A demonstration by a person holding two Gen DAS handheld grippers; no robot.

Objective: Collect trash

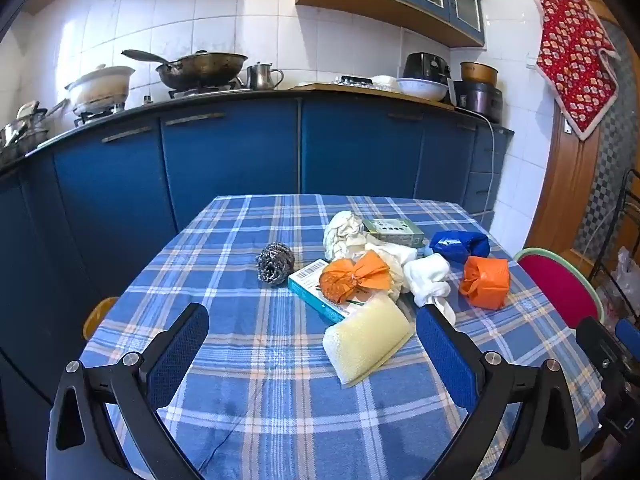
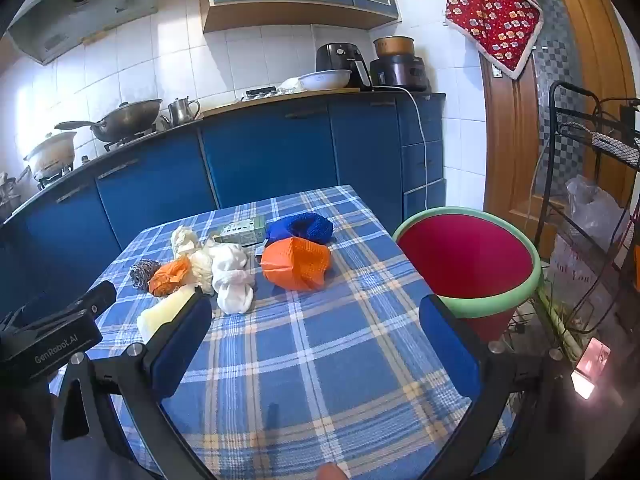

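Note:
A pile of trash lies on the blue plaid table (image 1: 248,360): a steel scourer (image 1: 275,263), a teal box (image 1: 320,292) under an orange wrapper (image 1: 354,276), a yellow sponge (image 1: 366,338), white crumpled tissue (image 1: 430,280), an orange bag (image 1: 485,282), a blue bag (image 1: 460,245) and a green box (image 1: 394,231). My left gripper (image 1: 312,322) is open, above the table just short of the sponge. My right gripper (image 2: 316,316) is open, above the table near the orange bag (image 2: 296,264) and tissue (image 2: 234,280). A red bin with a green rim (image 2: 468,260) stands beside the table's right edge.
Blue kitchen cabinets (image 1: 232,152) run behind the table, with a wok (image 1: 200,66), pots and appliances on the counter. A black wire rack (image 2: 592,184) with a plastic bag stands right of the bin. A wooden door (image 2: 512,128) is behind it.

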